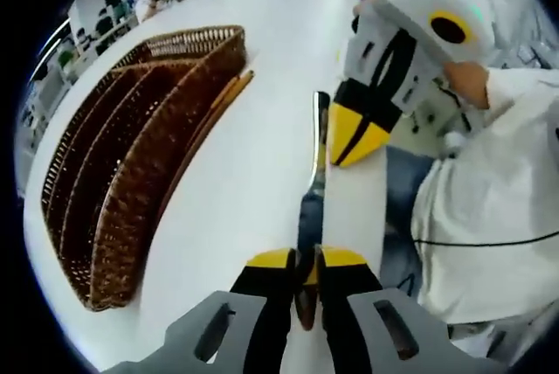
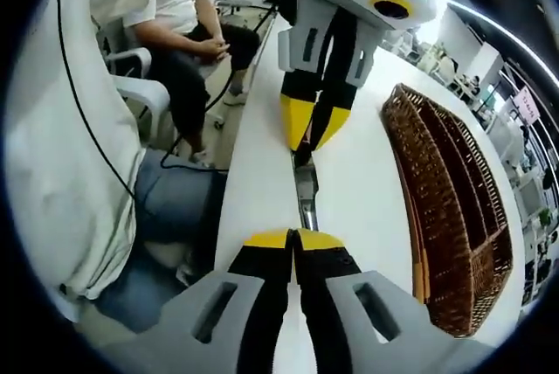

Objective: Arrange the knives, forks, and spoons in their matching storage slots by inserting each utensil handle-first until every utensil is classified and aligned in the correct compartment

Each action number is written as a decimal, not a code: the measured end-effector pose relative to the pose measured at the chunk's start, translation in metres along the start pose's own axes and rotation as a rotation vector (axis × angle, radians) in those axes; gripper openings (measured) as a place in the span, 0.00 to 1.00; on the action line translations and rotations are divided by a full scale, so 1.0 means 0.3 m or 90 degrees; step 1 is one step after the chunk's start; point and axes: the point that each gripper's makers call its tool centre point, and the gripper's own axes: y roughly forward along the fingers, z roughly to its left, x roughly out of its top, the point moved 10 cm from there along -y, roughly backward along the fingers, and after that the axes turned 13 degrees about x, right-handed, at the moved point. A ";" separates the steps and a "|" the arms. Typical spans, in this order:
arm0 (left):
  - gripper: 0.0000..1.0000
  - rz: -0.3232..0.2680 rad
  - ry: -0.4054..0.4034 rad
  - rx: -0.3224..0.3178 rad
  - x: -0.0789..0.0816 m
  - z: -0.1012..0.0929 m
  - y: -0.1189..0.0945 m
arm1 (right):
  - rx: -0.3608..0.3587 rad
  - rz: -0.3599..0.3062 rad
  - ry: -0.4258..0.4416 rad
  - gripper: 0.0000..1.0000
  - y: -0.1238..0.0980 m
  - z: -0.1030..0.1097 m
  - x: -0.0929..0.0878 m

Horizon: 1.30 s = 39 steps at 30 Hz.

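White table [image 1: 262, 33] lay under both grippers, long and bright, with a busy room far behind it.

Nearest in the left gripper view, the left gripper [image 1: 307, 260] had its yellow-tipped jaws pinched together on the dark handle end of a knife [image 1: 313, 183]. The knife ran away from it, flat along the table, with its shiny blade pointing far. At that far end the right gripper [image 1: 354, 142] came in from the right. Its jaws looked closed on the blade tip, but the spot was small and hard to see.

In the right gripper view, the right gripper [image 2: 293, 238] had its jaws pressed together on the near end of the knife [image 2: 306, 190], and the left gripper [image 2: 310, 134] held the far end.

A brown wicker tray [image 1: 131, 155] with long slots sat well apart from the knife, to its left in the left gripper view. A wooden stick [image 1: 218, 112] leaned along the tray's near side.

A person in white [image 2: 61, 129] sat close by the table edge.
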 end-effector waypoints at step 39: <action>0.22 0.031 0.030 0.023 0.010 -0.090 -0.014 | -0.013 -0.010 0.016 0.16 -0.006 -0.028 -0.014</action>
